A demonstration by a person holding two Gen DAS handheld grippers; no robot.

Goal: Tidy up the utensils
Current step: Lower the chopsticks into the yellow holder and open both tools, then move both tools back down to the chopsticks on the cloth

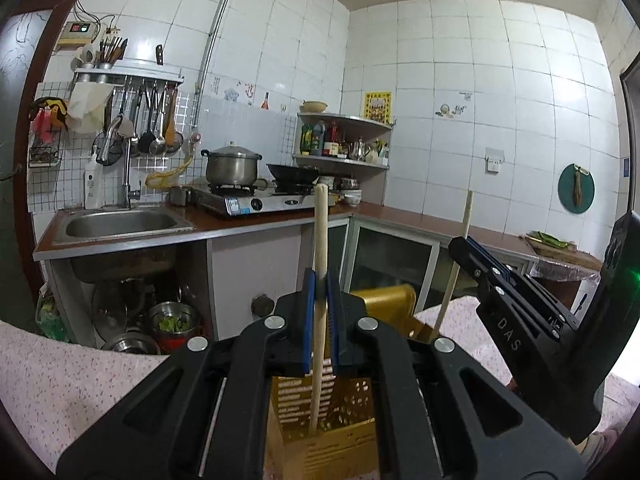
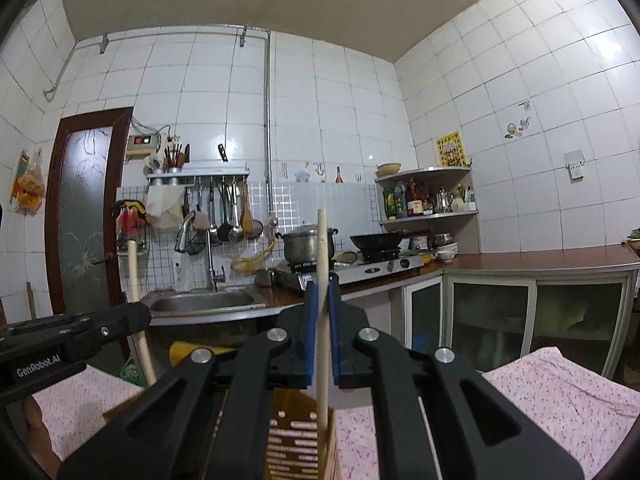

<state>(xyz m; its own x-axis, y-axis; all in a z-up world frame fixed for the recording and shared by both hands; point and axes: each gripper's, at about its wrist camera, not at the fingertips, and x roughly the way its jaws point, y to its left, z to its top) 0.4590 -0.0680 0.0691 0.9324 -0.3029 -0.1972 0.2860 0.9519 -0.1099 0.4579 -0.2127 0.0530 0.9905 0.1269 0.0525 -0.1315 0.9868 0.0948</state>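
My left gripper is shut on a thick pale wooden stick that stands nearly upright. Its lower end dips into a gold perforated utensil holder right below the jaws. To the right, my right gripper is shut on a thinner wooden stick that slants down towards the same holder. The right wrist view shows that gripper clamped on its stick, whose lower end enters the gold holder. The left gripper and its stick are at the left.
The holder stands on a table with a pink floral cloth. Beyond it run a kitchen counter with a steel sink, a gas stove with a pot and a wok, a corner shelf of bottles, and hanging utensils.
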